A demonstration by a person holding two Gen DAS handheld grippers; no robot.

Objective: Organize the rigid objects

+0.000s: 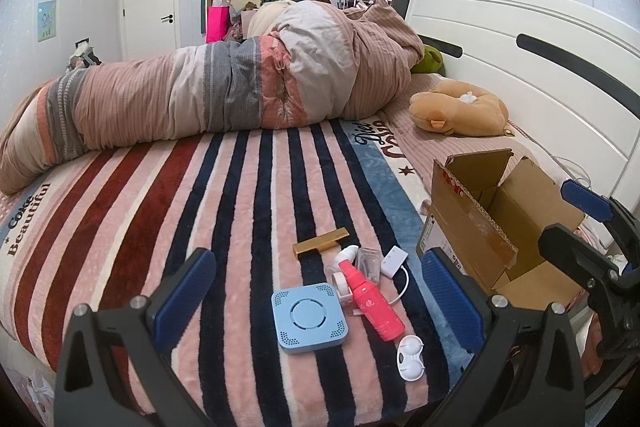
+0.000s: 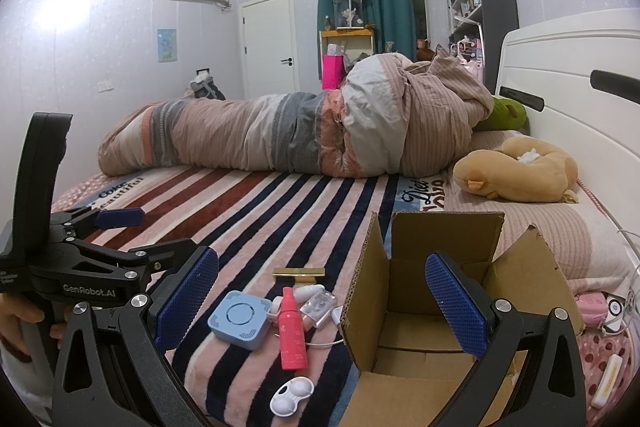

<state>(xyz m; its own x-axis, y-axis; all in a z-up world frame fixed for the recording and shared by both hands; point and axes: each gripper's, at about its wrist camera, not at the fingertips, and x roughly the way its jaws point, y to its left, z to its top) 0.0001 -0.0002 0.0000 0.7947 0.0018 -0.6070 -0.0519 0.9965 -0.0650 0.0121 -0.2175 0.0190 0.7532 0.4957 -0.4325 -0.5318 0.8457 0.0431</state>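
Small rigid items lie on the striped blanket: a blue square box [image 1: 309,321] [image 2: 239,319], a pink spray bottle [image 1: 372,301] [image 2: 291,331], a gold bar [image 1: 320,243] [image 2: 299,271], a clear case [image 1: 369,263] [image 2: 318,305], a white adapter with cable [image 1: 394,259], a white lens case [image 1: 409,357] [image 2: 290,395]. An open cardboard box [image 1: 496,223] [image 2: 432,311] stands to their right. My left gripper [image 1: 316,291] is open and empty, just before the items. My right gripper [image 2: 322,299] is open and empty, facing the carton.
A rolled duvet [image 1: 224,87] lies across the far bed. An orange plush [image 1: 460,109] and a green plush [image 1: 430,61] sit by the white headboard [image 1: 520,67]. Pink and white items [image 2: 600,311] lie right of the carton.
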